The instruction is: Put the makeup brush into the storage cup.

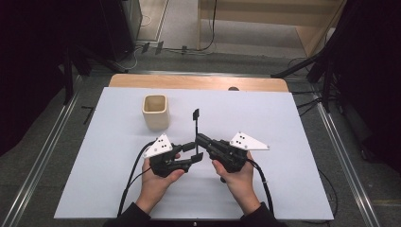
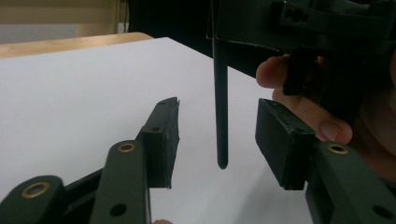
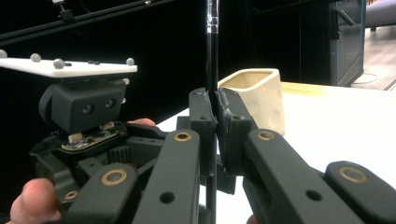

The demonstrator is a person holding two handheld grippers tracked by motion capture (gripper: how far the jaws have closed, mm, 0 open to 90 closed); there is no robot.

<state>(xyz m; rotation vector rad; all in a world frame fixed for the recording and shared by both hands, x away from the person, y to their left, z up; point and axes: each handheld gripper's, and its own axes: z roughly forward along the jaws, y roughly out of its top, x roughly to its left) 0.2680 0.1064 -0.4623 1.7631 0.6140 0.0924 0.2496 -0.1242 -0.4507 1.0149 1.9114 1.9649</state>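
A thin black tool (image 1: 195, 126) with a flat square head stands upright over the white table top (image 1: 288, 142). My right gripper (image 1: 198, 137) is shut on its shaft; in the right gripper view the pads (image 3: 205, 112) press on the shaft (image 3: 212, 56) from both sides. My left gripper (image 1: 194, 151) sits just left of it, low. In the left gripper view the tool's lower end (image 2: 221, 102) hangs between the open jaws of my left gripper (image 2: 219, 112), with a gap on each side. A cream cup (image 1: 155, 111) stands upright behind, to the left.
The white board lies on a wooden table whose far edge (image 1: 198, 82) shows at the back. Metal rails (image 1: 45, 142) run along both sides. The cup (image 3: 261, 93) is the nearest object, beyond the grippers.
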